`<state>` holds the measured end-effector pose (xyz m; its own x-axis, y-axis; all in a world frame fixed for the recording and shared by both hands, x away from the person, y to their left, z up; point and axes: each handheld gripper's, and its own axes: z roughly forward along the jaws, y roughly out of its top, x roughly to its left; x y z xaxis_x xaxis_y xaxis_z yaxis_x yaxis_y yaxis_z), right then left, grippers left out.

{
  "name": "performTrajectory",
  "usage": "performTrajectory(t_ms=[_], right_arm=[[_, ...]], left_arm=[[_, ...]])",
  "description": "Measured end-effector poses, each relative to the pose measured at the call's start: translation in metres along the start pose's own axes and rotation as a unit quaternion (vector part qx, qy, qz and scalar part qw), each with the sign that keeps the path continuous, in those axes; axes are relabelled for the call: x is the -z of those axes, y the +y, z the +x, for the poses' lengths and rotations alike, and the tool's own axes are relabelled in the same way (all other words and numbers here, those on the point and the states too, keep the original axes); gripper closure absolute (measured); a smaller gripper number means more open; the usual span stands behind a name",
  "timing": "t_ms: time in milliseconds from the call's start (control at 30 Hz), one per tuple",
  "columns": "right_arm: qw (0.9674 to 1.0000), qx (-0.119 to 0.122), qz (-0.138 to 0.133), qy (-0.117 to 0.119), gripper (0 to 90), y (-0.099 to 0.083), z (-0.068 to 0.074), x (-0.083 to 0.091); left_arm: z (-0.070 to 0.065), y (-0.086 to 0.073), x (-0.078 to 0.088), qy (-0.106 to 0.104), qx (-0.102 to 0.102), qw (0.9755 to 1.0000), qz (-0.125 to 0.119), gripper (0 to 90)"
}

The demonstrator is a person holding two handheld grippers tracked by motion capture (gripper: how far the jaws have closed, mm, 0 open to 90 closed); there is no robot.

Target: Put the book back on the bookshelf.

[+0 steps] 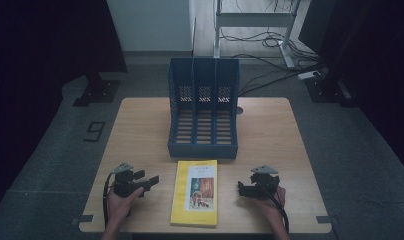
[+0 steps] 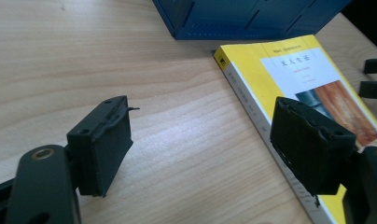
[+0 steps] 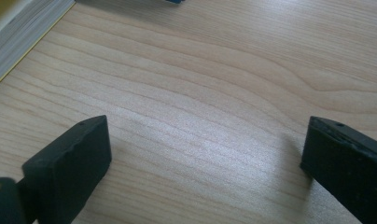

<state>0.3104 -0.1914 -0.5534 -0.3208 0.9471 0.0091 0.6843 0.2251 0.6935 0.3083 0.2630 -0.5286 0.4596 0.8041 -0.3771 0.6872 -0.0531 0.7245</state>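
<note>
A yellow paperback book (image 1: 195, 192) lies flat on the wooden table, cover up, just in front of a blue three-slot file rack (image 1: 204, 107). My left gripper (image 1: 151, 181) rests on the table to the book's left, jaws open and empty, pointing toward the book. In the left gripper view the book (image 2: 294, 70) lies ahead and to the right, its spine facing me, and my own gripper (image 2: 203, 147) stands wide over bare wood. My right gripper (image 1: 241, 189) sits on the table right of the book, open with nothing between its jaws (image 3: 200, 158). The book's page edge (image 3: 18, 42) shows at upper left.
The rack's blue base (image 2: 242, 18) stands just beyond the book. The table (image 1: 270, 130) has bare wood on both sides of the rack. Beyond the table are a desk frame (image 1: 255, 25) and cables (image 1: 270, 65) on the floor.
</note>
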Motion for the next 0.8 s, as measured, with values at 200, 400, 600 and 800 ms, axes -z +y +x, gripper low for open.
performTrajectory(t_ms=[200, 400, 600, 800], right_arm=[[1.0000, -0.002, -0.004, 0.001, 3.9, 0.000, -0.001, 0.000], [0.9997, -0.016, -0.014, 0.009, 8.9, 0.000, -0.007, 0.004], [0.9995, -0.024, -0.017, 0.008, 13.0, 0.000, -0.007, 0.005], [0.9985, -0.028, -0.046, 0.008, 13.2, 0.004, -0.003, 0.015]], left_arm=[[0.001, 0.000, -0.001, 0.012, -0.008, 0.9999, 0.002, 21.4], [0.003, 0.000, 0.000, 0.027, -0.027, 0.9993, 0.003, 23.9], [0.004, 0.000, 0.001, 0.027, -0.023, 0.9994, -0.002, 23.7], [0.001, 0.002, 0.003, 0.003, -0.008, 1.0000, -0.004, 24.0]])
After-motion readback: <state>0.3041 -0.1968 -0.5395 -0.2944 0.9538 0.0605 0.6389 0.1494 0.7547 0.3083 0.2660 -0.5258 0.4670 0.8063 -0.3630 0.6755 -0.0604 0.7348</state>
